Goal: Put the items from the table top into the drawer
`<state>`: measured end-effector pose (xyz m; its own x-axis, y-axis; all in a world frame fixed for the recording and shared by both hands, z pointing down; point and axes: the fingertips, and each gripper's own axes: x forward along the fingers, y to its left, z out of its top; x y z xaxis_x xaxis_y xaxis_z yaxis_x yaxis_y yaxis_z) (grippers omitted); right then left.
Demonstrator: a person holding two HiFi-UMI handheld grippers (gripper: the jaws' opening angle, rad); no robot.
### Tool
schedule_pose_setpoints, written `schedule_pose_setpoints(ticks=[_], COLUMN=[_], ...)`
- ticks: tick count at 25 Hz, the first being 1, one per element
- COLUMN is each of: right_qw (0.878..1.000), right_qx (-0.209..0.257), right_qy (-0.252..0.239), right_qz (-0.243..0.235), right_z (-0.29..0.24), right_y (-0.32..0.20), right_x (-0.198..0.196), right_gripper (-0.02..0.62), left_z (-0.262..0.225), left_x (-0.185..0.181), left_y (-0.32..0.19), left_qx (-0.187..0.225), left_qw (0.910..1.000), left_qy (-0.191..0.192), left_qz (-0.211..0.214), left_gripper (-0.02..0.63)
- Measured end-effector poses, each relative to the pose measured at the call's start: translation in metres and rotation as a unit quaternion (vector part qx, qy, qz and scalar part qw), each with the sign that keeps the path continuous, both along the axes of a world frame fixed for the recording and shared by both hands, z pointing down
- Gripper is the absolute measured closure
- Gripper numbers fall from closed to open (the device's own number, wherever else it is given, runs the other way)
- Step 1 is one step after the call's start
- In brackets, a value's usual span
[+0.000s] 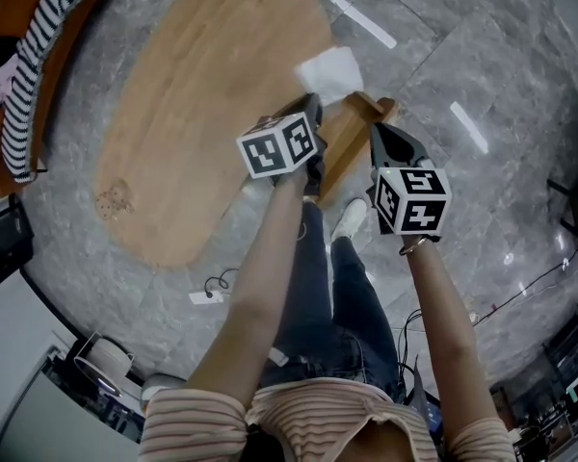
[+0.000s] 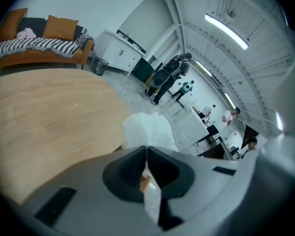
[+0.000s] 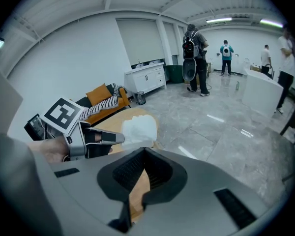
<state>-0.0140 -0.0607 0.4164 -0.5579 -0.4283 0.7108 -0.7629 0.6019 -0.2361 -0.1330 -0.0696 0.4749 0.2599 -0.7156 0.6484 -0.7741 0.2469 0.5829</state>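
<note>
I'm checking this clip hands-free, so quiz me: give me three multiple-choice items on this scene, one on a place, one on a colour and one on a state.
1. Where does the black-and-white striped blanket lie?
A. on the orange sofa
B. in a basket
C. on a chair

2. What colour is the crumpled tissue?
A. blue
B. white
C. red

3. How do the left gripper's jaws stand?
A. wide apart and empty
B. shut on a cup
C. shut on the crumpled tissue

Answers:
1 A: it drapes along the sofa's seat.
2 B: it shows white in all three views.
3 C: the left gripper view shows the jaws pinching it.
</note>
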Motion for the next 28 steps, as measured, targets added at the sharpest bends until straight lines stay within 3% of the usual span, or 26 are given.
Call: schedule_pose_setpoints(ticks=[16,28], right_qw=[0.997,0.993], right_qx=[-0.035,-0.064], right_qy=[-0.002,-0.002], right_qz=[0.064,0.099], right_z=[0.054,0.113], right_y=[0.033,0.047], right_x=[0.07,0.093], right_gripper=[0.588,0.587], left_z=[0.07,0.138], left_x=[0.069,0.093], left_y=[0.034,0.042], left_qx=[-0.052,-0.093], left_qw=[0.9923,0.9733], left_qy=[-0.002,-0.04], left_qz=[0.113,0.206], left_gripper=[0.581,0.581])
